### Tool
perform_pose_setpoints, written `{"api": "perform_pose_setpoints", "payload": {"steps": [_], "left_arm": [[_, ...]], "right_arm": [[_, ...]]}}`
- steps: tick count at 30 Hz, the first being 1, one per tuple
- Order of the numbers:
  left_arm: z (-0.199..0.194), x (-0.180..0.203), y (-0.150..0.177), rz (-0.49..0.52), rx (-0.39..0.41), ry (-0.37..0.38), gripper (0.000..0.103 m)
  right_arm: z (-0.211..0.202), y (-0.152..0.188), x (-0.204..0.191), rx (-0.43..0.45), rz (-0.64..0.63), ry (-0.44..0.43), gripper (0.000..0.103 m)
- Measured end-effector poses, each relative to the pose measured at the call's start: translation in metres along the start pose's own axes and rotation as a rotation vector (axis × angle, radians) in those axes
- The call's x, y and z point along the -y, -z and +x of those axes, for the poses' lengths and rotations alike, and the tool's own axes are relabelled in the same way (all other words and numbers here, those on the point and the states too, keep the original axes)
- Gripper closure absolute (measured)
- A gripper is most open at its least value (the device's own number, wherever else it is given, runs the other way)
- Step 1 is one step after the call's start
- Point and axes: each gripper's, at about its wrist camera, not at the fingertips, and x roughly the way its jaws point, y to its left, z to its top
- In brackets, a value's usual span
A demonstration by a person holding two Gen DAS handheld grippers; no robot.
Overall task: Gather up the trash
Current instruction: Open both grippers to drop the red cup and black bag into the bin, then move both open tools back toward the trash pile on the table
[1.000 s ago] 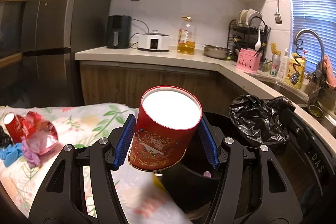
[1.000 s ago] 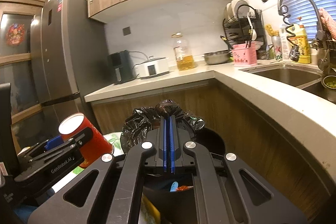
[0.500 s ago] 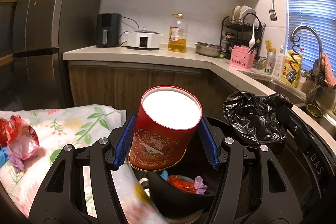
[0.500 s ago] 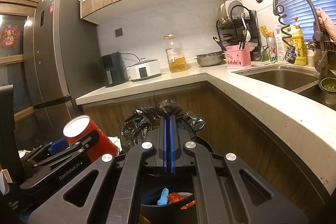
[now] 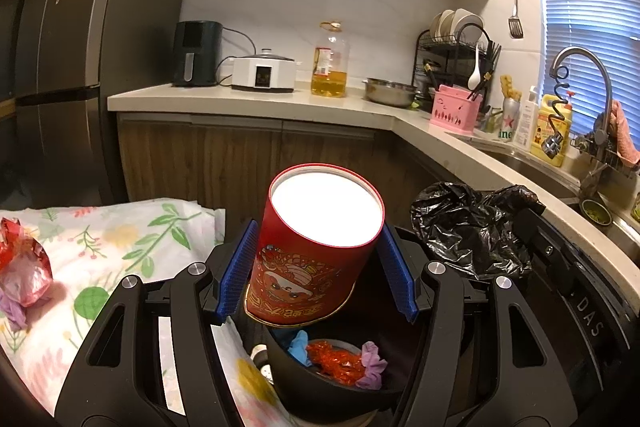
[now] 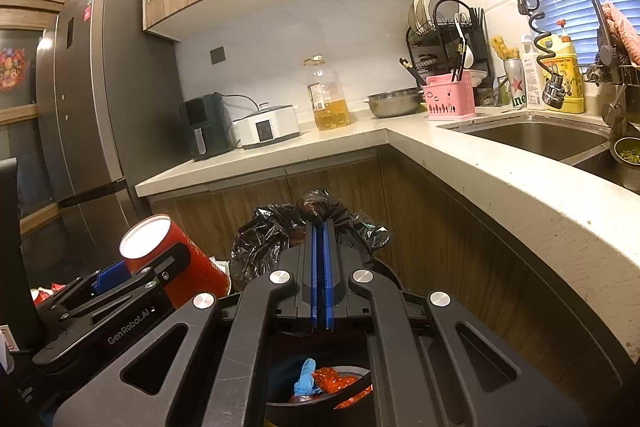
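- Carrying the red canister (image 5: 320, 247) to the bin (image 5: 332, 393) is the step I have in hand: my left gripper (image 5: 318, 277) pinches it between its blue pads (image 5: 239, 273), white end tilted up toward the camera, hanging just above the bin's dark mouth.
- In the left wrist view the bin sits at 6 o'clock, with blue, red and purple scraps (image 5: 340, 361) already inside it.
- My right gripper (image 6: 319, 275) has its pads pressed together on the black bag (image 6: 280, 231), bunched at 12 o'clock from its tips; I judge it is holding the liner back.
- Next I judge the move calls for spreading the left jaws over the opening so the canister clears the rim.
- More wrappers (image 5: 24, 267) wait on the flowered cloth (image 5: 120, 239) at 9 o'clock, cut off by the frame edge.
- The bin's rim is mostly hidden behind both grippers, so I cannot tell how well centred the canister is.
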Motion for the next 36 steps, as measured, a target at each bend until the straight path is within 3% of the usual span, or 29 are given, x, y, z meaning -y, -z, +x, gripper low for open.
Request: {"api": "perform_pose_setpoints", "payload": {"steps": [8,11,14,19,27,36], "left_arm": [[0.009,-0.002,0.004,-0.030,-0.005,0.030,0.043],[0.013,-0.001,0.007,-0.034,-0.009,0.048,0.043],[0.018,0.000,0.010,-0.037,-0.022,0.064,0.043],[0.021,0.001,0.016,-0.032,-0.035,0.078,0.031],[0.009,-0.013,0.022,-0.048,-0.045,0.045,0.016],[-0.033,-0.034,0.035,-0.050,-0.046,-0.068,0.007]], "right_arm": [[0.008,0.003,0.001,-0.017,-0.002,-0.014,0.097],[0.010,0.003,0.005,-0.017,0.006,-0.020,0.083],[0.008,0.003,0.009,-0.012,0.020,-0.011,0.076],[0.002,0.002,0.016,-0.007,0.041,0.010,0.067],[-0.008,0.007,0.014,-0.023,0.038,0.014,0.050],[-0.030,0.018,-0.004,-0.034,0.010,-0.011,0.031]]}}
